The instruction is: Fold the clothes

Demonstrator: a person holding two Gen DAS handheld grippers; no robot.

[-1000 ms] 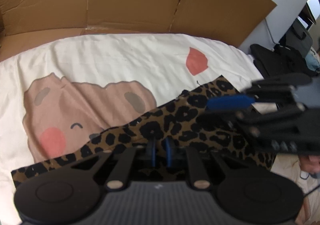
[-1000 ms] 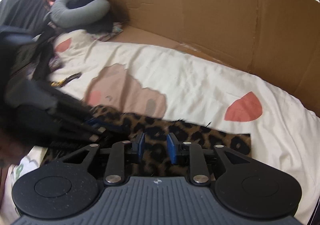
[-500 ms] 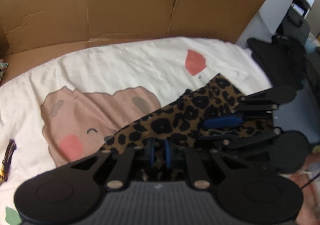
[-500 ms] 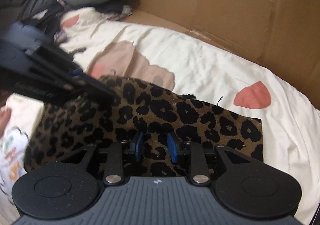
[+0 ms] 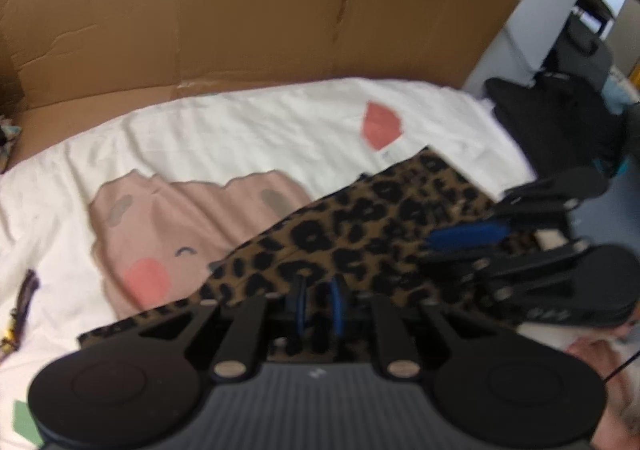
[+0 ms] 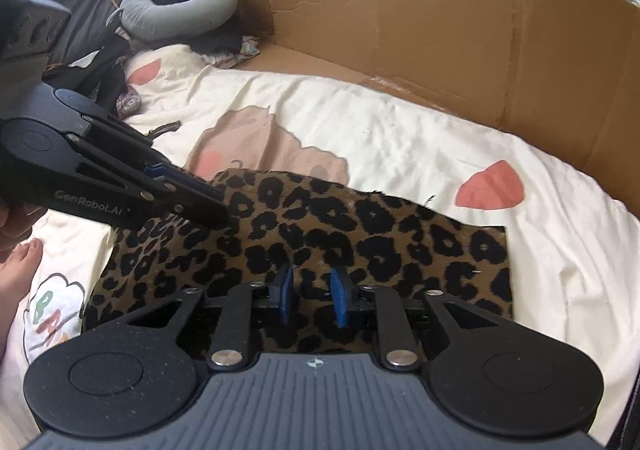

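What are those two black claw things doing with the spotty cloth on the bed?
A person holds a claw in each hand and is folding the leopard-print cloth, which lies on a cream sheet. The left claw is opening a little and the right claw is closing, both with the near edge of the cloth between their pads.

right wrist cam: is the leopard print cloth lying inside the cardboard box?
No. The leopard print cloth lies on the cream bedsheet, in front of the cardboard box wall.
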